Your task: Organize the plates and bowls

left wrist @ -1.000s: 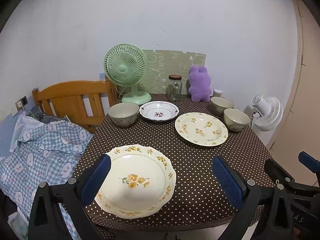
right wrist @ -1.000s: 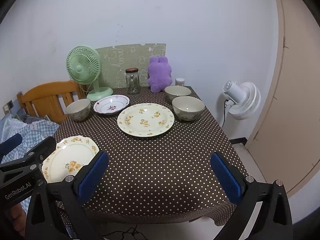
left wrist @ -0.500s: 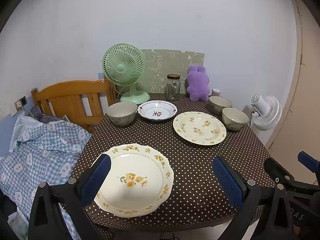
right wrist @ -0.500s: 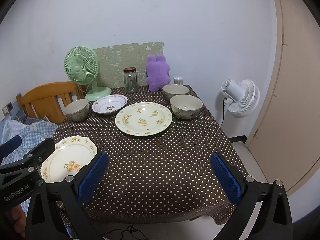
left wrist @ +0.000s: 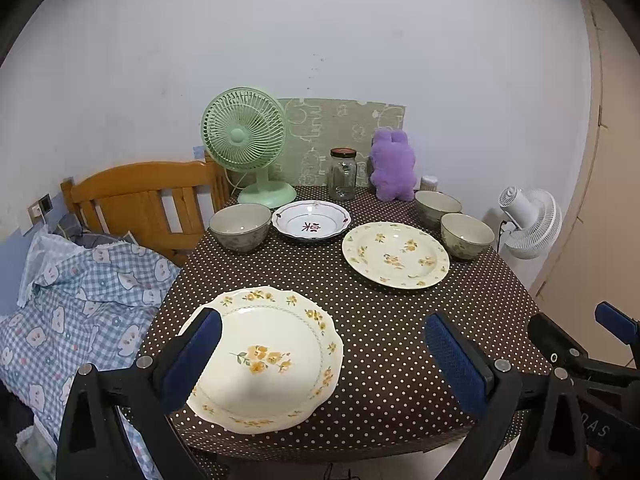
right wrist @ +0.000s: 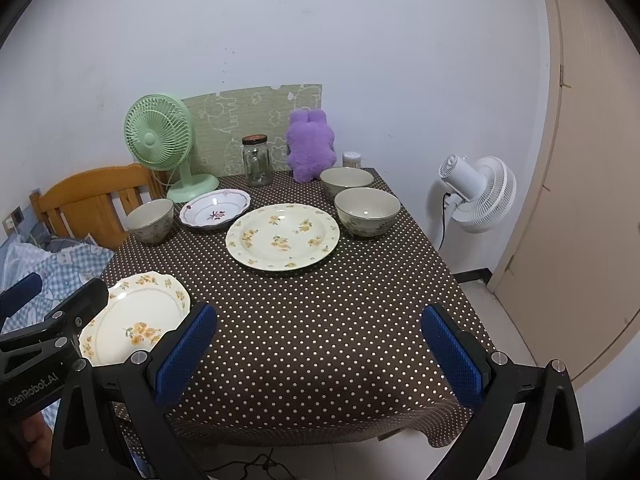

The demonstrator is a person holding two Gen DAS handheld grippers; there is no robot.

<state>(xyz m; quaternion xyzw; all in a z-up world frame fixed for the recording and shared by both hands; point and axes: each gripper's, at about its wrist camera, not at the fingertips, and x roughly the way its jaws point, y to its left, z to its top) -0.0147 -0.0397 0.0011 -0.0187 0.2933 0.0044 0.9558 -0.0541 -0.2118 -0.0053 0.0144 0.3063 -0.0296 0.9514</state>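
Note:
On the brown dotted table lie a scalloped yellow-flower plate at the front left, a round yellow-flower plate in the middle and a white dish with a red motif behind. One bowl stands at the left, two bowls at the right. My left gripper is open and empty over the front edge, above the scalloped plate. My right gripper is open and empty to its right.
A green desk fan, a glass jar and a purple plush toy stand along the back edge by the wall. A wooden headboard and checked bedding adjoin the left. A white floor fan stands right, by a door.
Both views have drifted slightly, the left gripper a little to the right and the right one slightly up. Both grippers stay open. Nothing on the table has moved.

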